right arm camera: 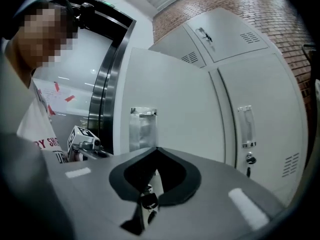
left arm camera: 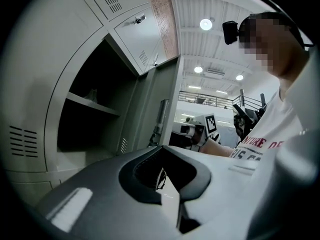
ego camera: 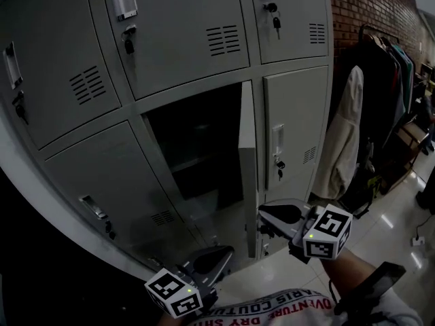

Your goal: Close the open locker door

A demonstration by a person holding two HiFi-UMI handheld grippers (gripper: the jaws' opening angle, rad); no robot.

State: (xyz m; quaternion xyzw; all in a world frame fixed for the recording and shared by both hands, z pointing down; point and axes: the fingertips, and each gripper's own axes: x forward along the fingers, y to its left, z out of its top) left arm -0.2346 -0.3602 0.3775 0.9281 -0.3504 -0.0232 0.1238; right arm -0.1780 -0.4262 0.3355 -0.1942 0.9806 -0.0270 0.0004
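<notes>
**Right gripper** (ego camera: 266, 216): jaws drawn together to a thin slit, nothing clamped. In the right gripper view a key (right arm camera: 145, 202) shows through the slit, apparently in the lock on the door's outer face. Whether the jaws touch it, I cannot tell. The tip sits just beside the lower part of the locker door (ego camera: 249, 161), on its outer side, below the label holder (right arm camera: 142, 129).

**Left gripper** (ego camera: 219, 257): jaws likewise closed to a slit, empty. It hangs low, under the lower edge of the open compartment (ego camera: 197, 148), apart from the door and idle.

**Door:** lower row of the locker bank, hinged at the right side of its opening. It is swung out roughly square to the bank's front and shows edge-on in the head view. The compartment is dark, with a shelf (left arm camera: 92, 104) inside. The neighbouring door (ego camera: 296, 128) to the right is shut. A clothes rack (ego camera: 367, 114) stands further right, clear of the swing.

**Step (judgement):** approach about complete, push not yet begun. The door is wide open, so the task is barely started.

**Next move (judgement):**
- Set the closed right jaws against the outer face near the free edge, away from the hinge, for leverage.
- Sweep left in an arc about the hinge until the door meets the frame.
- Avoid the key, which could snag.
- Hold the left gripper out of the opening, or the door traps it.
- The thin sheet door should swing lightly; a firm last press is likely needed to seat it.
</notes>
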